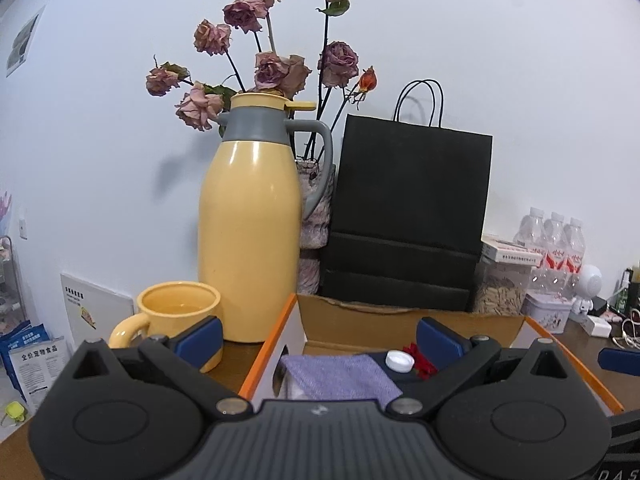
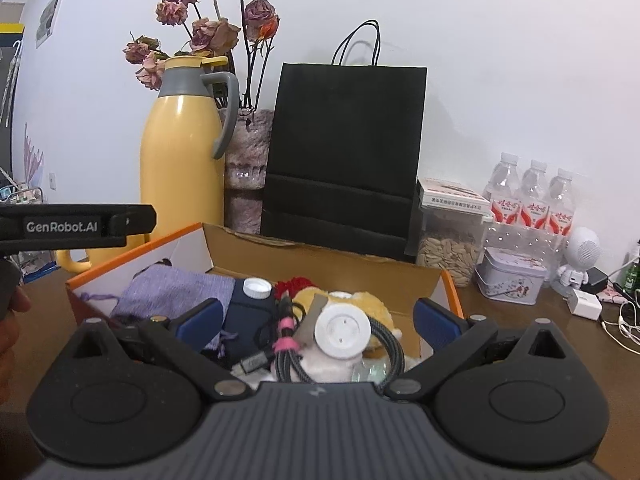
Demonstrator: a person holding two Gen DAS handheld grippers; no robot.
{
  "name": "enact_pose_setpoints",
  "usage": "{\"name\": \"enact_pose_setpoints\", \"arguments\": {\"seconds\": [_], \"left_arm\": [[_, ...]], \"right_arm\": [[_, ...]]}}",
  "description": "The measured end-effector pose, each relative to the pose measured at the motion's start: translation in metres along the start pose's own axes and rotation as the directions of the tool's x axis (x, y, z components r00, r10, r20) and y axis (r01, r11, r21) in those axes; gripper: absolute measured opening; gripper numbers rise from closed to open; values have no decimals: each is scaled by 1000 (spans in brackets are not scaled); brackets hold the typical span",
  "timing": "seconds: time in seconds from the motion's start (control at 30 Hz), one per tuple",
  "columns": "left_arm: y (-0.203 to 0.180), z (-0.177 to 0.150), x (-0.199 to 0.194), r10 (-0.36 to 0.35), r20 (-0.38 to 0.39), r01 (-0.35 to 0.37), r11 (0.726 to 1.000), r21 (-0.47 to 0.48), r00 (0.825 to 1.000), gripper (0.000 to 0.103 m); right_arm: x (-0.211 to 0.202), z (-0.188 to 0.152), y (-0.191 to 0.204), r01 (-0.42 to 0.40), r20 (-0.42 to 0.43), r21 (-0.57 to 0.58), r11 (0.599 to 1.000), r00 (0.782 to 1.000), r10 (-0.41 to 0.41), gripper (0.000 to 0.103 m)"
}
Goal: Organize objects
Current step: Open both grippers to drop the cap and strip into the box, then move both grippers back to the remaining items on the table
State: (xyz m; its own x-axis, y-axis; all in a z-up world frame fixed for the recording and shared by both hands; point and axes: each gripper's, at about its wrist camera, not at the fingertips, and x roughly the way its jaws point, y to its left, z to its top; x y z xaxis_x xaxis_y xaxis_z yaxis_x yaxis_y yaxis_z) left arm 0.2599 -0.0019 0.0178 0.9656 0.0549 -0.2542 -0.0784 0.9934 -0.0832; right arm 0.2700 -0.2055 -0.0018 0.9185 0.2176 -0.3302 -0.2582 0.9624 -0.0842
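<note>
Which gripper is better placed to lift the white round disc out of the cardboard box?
Right. The right gripper hangs open with the white disc between its fingers; the left gripper faces the purple cloth.

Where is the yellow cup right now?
In the left wrist view the yellow cup stands on the table at lower left, just left of the tall yellow thermos and outside the cardboard box.
</note>
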Motion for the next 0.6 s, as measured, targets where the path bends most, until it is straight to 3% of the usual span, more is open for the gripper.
{"name": "enact_pose_setpoints", "arguments": {"seconds": [0.6], "left_arm": [[3,-36,-41,3,-90,2,998,58,996,103]], "right_arm": [[-39,-42,-4,65,-99,35,997,993,-61,103]]}}
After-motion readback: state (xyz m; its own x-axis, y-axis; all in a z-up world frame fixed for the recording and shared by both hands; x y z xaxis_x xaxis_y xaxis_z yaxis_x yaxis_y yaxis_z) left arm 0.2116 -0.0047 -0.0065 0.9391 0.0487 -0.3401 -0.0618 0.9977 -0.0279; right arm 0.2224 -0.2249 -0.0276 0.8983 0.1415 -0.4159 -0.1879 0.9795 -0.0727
